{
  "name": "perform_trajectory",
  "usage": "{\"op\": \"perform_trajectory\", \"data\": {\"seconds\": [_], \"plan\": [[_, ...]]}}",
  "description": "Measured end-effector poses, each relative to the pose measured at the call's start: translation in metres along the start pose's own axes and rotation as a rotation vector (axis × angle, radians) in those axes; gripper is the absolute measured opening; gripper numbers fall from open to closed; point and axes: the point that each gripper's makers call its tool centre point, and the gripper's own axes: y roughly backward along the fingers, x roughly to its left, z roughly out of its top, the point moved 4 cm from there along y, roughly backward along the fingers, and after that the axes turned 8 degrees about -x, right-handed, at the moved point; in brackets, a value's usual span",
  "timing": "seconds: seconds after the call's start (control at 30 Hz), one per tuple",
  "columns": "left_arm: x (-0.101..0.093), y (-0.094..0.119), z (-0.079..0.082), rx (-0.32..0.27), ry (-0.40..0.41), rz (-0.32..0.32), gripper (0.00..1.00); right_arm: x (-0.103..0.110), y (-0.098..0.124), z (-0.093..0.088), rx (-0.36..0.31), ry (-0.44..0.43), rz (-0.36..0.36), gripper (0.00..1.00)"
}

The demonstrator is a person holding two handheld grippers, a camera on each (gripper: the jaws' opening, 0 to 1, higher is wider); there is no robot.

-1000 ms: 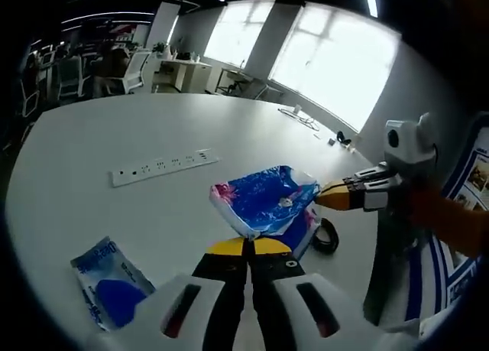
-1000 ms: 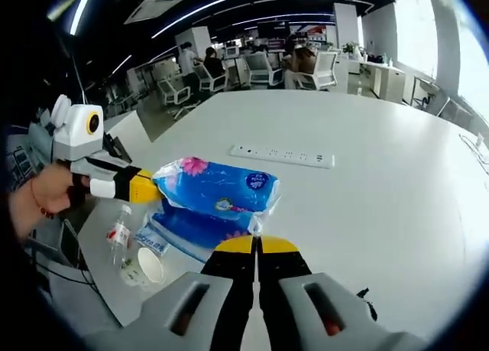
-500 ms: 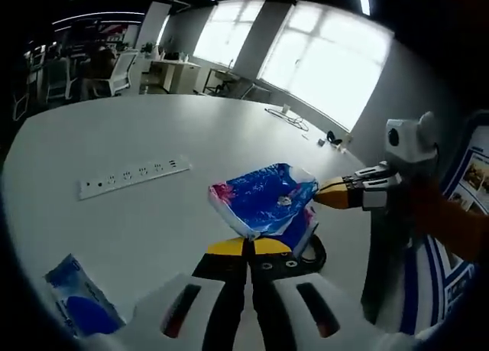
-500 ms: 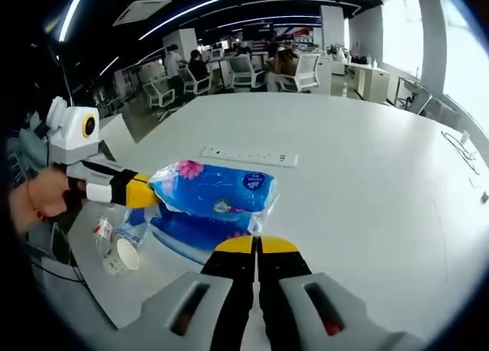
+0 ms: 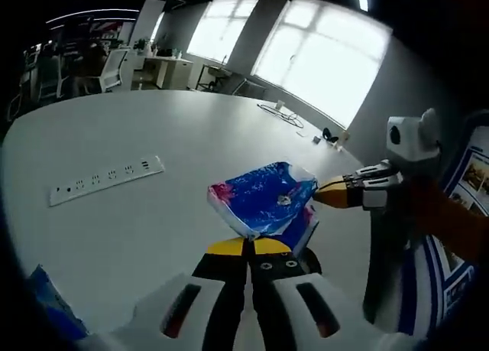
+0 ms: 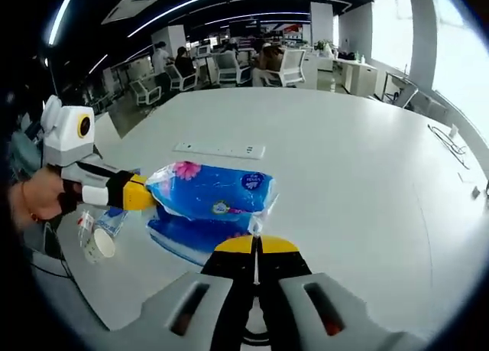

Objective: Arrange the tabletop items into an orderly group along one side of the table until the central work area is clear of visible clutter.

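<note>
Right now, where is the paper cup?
In the right gripper view the paper cup lies at lower left, near the table edge, under the left tongs.

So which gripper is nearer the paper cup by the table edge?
Left. The left gripper grips the blue tissue pack at the end toward the paper cup; the right gripper grips the pack's opposite end, farther from the cup.
</note>
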Motion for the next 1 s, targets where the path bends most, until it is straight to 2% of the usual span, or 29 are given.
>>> {"op": "perform_trajectory", "data": {"seconds": [0.27, 0.53, 0.7, 1.0], "plan": [[-0.008, -0.036, -0.004, 0.017, -0.008, -0.009, 0.0, -0.033, -0.007, -0.012, 0.016, -0.016, -0.027, 0.0], [-0.015, -0.072, -0.017, 0.046, -0.009, -0.016, 0.0, -0.064, -0.017, -0.029, 0.042, -0.036, -0.047, 0.0], [-0.013, -0.09, -0.026, 0.062, 0.003, -0.012, 0.0, -0.082, -0.026, -0.041, 0.058, -0.053, -0.049, 0.0], [-0.007, -0.116, -0.041, 0.087, 0.022, 0.005, 0.0, -0.1, -0.045, -0.057, 0.085, -0.065, -0.044, 0.0]]}}
